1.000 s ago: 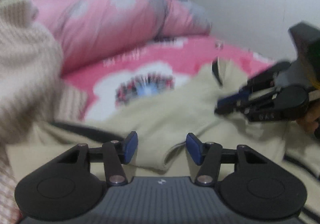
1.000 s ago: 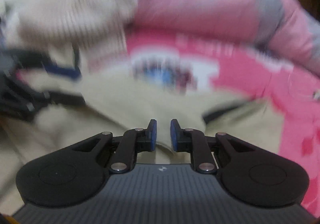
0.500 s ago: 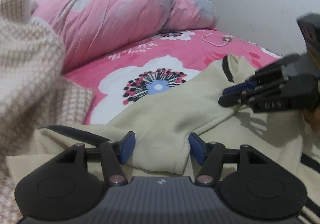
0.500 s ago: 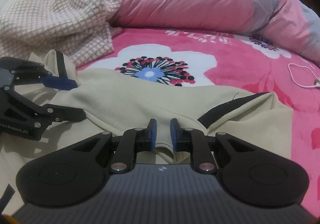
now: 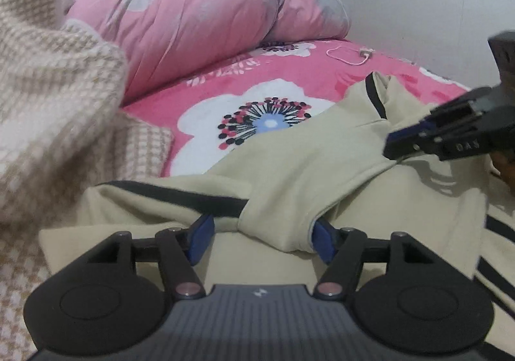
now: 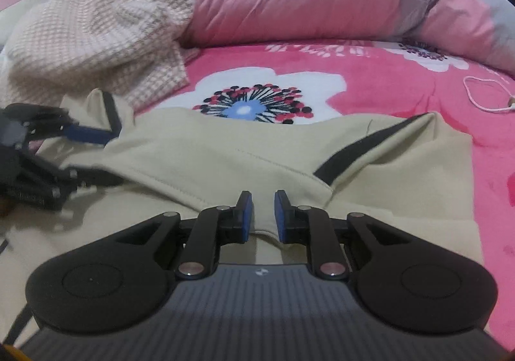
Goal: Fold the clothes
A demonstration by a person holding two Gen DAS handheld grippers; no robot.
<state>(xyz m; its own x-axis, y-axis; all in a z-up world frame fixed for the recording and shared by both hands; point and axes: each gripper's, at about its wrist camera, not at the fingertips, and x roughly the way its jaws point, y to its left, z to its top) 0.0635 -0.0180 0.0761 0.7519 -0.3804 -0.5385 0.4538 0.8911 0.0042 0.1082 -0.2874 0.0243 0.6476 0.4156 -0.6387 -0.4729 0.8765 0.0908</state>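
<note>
The beige garment (image 6: 206,148) lies doubled over just before the flower print (image 6: 248,103). My right gripper (image 6: 260,216) pinches its fold nearly closed; my left gripper (image 5: 260,240) gapes, straddling cloth ungripped. I fear that side sagging crooked.

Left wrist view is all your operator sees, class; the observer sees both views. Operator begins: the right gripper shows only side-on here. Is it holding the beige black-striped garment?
Observer: Yes. Its own camera shows the right gripper closed on a fold of the beige black-striped garment.
Operator: What lies just beyond its fingers?
Observer: A diagonal black stripe running up to a raised corner of the garment.
Operator: How does my left gripper look from there?
Observer: Blurred, jaws apart, near the garment's opposite raised corner.
</note>
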